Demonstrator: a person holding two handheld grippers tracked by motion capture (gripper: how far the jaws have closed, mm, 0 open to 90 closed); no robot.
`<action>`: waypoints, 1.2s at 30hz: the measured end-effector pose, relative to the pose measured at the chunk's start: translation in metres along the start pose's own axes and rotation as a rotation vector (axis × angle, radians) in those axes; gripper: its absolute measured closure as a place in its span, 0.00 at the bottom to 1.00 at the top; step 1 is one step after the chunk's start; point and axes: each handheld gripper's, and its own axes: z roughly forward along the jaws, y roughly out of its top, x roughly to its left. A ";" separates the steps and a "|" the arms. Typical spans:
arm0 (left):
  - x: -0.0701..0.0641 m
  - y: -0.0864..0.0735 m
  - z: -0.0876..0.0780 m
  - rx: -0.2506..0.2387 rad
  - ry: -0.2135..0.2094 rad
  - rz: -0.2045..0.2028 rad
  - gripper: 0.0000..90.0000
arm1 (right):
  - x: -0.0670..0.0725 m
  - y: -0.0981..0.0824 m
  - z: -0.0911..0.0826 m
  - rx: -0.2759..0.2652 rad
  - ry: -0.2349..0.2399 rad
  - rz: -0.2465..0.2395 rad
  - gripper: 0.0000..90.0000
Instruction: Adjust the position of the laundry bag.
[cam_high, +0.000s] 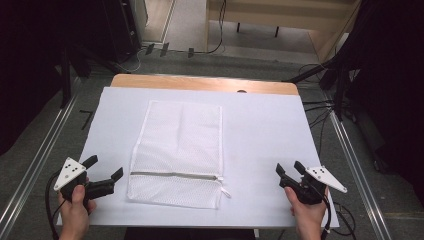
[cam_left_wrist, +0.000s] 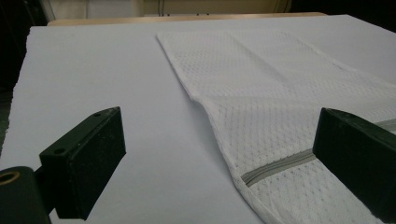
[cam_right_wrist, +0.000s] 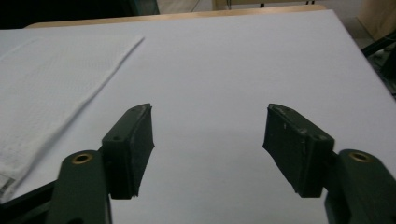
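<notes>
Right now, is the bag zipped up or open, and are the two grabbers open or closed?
Mesh bag: lying flat on the white table cover, nothing holding it.
Zipper: looks closed, pull at its right end.
Left gripper: open, holding nothing, beside the bag's left edge.
Right gripper: open, holding nothing, apart from the bag on the right.

A white mesh laundry bag (cam_high: 177, 152) with a grey zipper (cam_high: 175, 175) lies flat on the white-covered table (cam_high: 265, 130).
</notes>
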 end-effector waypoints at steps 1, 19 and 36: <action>0.000 0.000 0.001 -0.001 0.000 -0.002 0.03 | 0.004 0.000 0.002 0.000 0.006 0.001 0.40; -0.004 -0.002 0.007 0.027 0.012 -0.006 0.03 | 0.095 0.000 0.060 0.163 0.095 -0.093 0.63; -0.008 -0.004 0.008 0.036 0.013 -0.008 0.07 | 0.145 -0.012 0.105 0.315 0.186 -0.107 0.71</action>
